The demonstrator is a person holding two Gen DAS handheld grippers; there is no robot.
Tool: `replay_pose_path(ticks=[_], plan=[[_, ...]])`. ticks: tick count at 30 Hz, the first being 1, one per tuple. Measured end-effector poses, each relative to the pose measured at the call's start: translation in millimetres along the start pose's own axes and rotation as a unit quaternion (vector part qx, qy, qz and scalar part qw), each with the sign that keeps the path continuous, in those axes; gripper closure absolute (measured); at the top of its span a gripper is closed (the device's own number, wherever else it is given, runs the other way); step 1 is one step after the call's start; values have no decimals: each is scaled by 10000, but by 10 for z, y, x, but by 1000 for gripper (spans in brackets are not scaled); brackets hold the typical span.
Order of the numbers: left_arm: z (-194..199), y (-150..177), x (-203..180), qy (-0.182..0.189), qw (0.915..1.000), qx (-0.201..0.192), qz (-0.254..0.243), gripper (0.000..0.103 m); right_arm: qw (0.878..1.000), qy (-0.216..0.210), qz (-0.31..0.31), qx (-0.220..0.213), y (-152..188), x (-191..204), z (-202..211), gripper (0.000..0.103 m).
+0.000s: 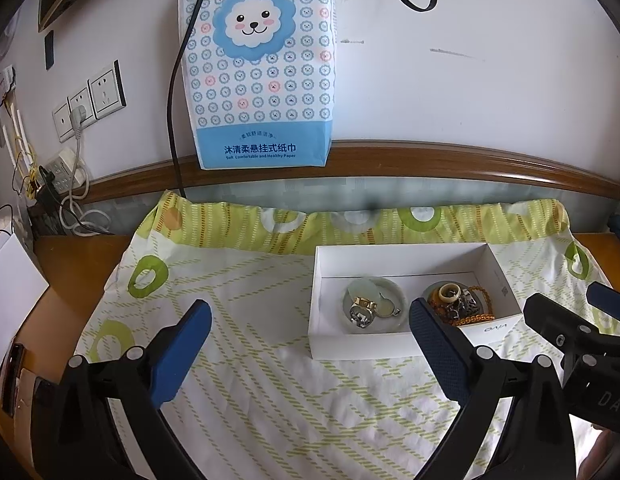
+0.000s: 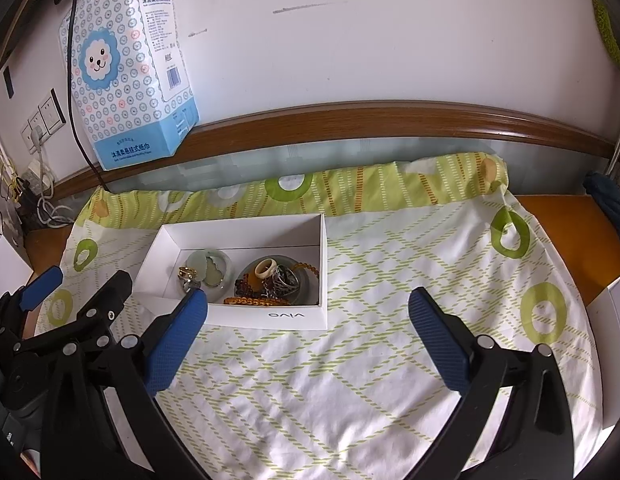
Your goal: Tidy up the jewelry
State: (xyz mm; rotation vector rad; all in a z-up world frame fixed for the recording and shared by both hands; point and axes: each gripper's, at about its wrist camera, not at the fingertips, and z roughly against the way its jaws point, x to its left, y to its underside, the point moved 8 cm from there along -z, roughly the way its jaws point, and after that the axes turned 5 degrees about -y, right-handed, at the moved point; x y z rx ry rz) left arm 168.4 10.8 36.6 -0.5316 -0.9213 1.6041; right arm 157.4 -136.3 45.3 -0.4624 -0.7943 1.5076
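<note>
Plainly, where things lie: the white box sits on the patterned cloth, and all the jewelry visible is inside it, in two small round dishes.
Left dish: pale green pendants, a gold ring and a silvery piece, loosely piled.
Right dish: a cream ring, dark silver chain and amber beads that spill over the dish edge onto the box floor.
Left gripper: fingers spread wide, holding nothing, hovering short of the box's near wall.
Right gripper: likewise wide open and empty, beside the left one.
Risk, tangling: lifting one piece from the right dish probably drags chain or beads with it (they overlap).
Risk, slipping: the small rings look hard to pinch; a broad pad may flick one out onto the cloth.
Risk, shifting: the light box could slide on the loose cloth if a finger nudges its wall.
Risk, collision: both grippers are close together, so reaching in at once may knock them.
</note>
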Motion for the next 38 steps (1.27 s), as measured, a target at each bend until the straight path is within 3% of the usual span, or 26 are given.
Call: replay_pose_path(ticks=[38], plan=[[22,-21,-46,-18,9998,-180,-129,4,9998,111,-138,-7,16,-101,-51,5]])
